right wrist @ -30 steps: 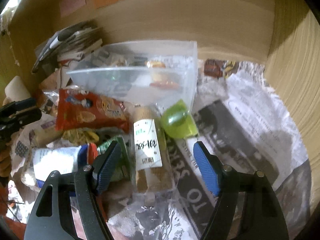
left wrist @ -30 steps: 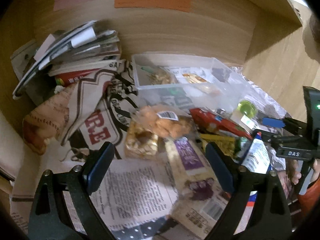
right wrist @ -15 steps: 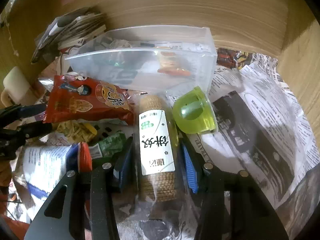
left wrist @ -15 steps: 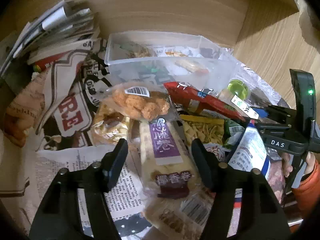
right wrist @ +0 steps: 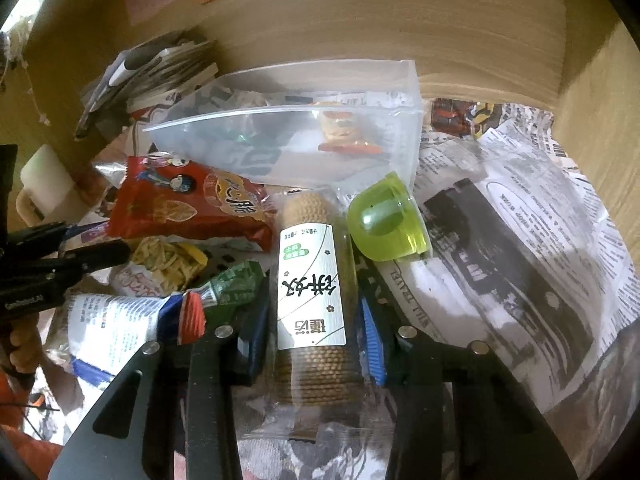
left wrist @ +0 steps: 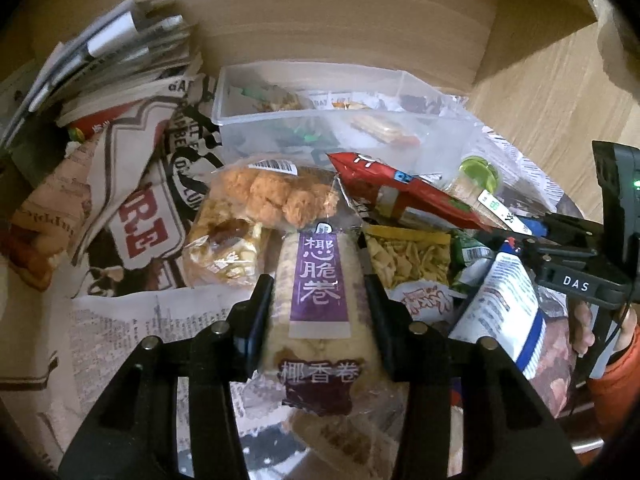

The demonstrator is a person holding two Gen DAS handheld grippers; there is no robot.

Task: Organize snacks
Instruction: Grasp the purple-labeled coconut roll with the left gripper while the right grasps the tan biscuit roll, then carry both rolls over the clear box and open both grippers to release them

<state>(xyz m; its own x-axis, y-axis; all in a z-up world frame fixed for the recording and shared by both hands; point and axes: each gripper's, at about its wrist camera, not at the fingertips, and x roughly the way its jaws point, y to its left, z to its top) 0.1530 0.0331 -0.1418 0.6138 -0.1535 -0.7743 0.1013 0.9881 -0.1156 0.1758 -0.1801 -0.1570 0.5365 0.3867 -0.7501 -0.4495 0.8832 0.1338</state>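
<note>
My left gripper [left wrist: 317, 284] is shut on a long cream roll pack with a purple label [left wrist: 320, 344], its pads pressing both sides. In the right wrist view my right gripper [right wrist: 311, 300] has its jaws closing on a clear pack of brown biscuit rolls with a white label [right wrist: 308, 208], and the blue pads touch the wrapper. A clear plastic box [left wrist: 316, 76] [right wrist: 280, 112] with a few snacks inside stands behind both packs. Both packs lie on newspaper [right wrist: 500, 240].
Loose snacks lie between the grippers: a red bag [right wrist: 180, 204], a green jelly cup [right wrist: 384, 220], a yellow strip pack [left wrist: 408, 256], an orange ball pack [left wrist: 272, 196], a white and blue bag [right wrist: 116, 328]. Stacked papers [left wrist: 120, 48] sit back left. Wooden walls [right wrist: 440, 20] close the back and right.
Both grippers went from wide open to closed on their packs. Each came forward and lower over the snacks, so the packs now fill the space between the fingers.
</note>
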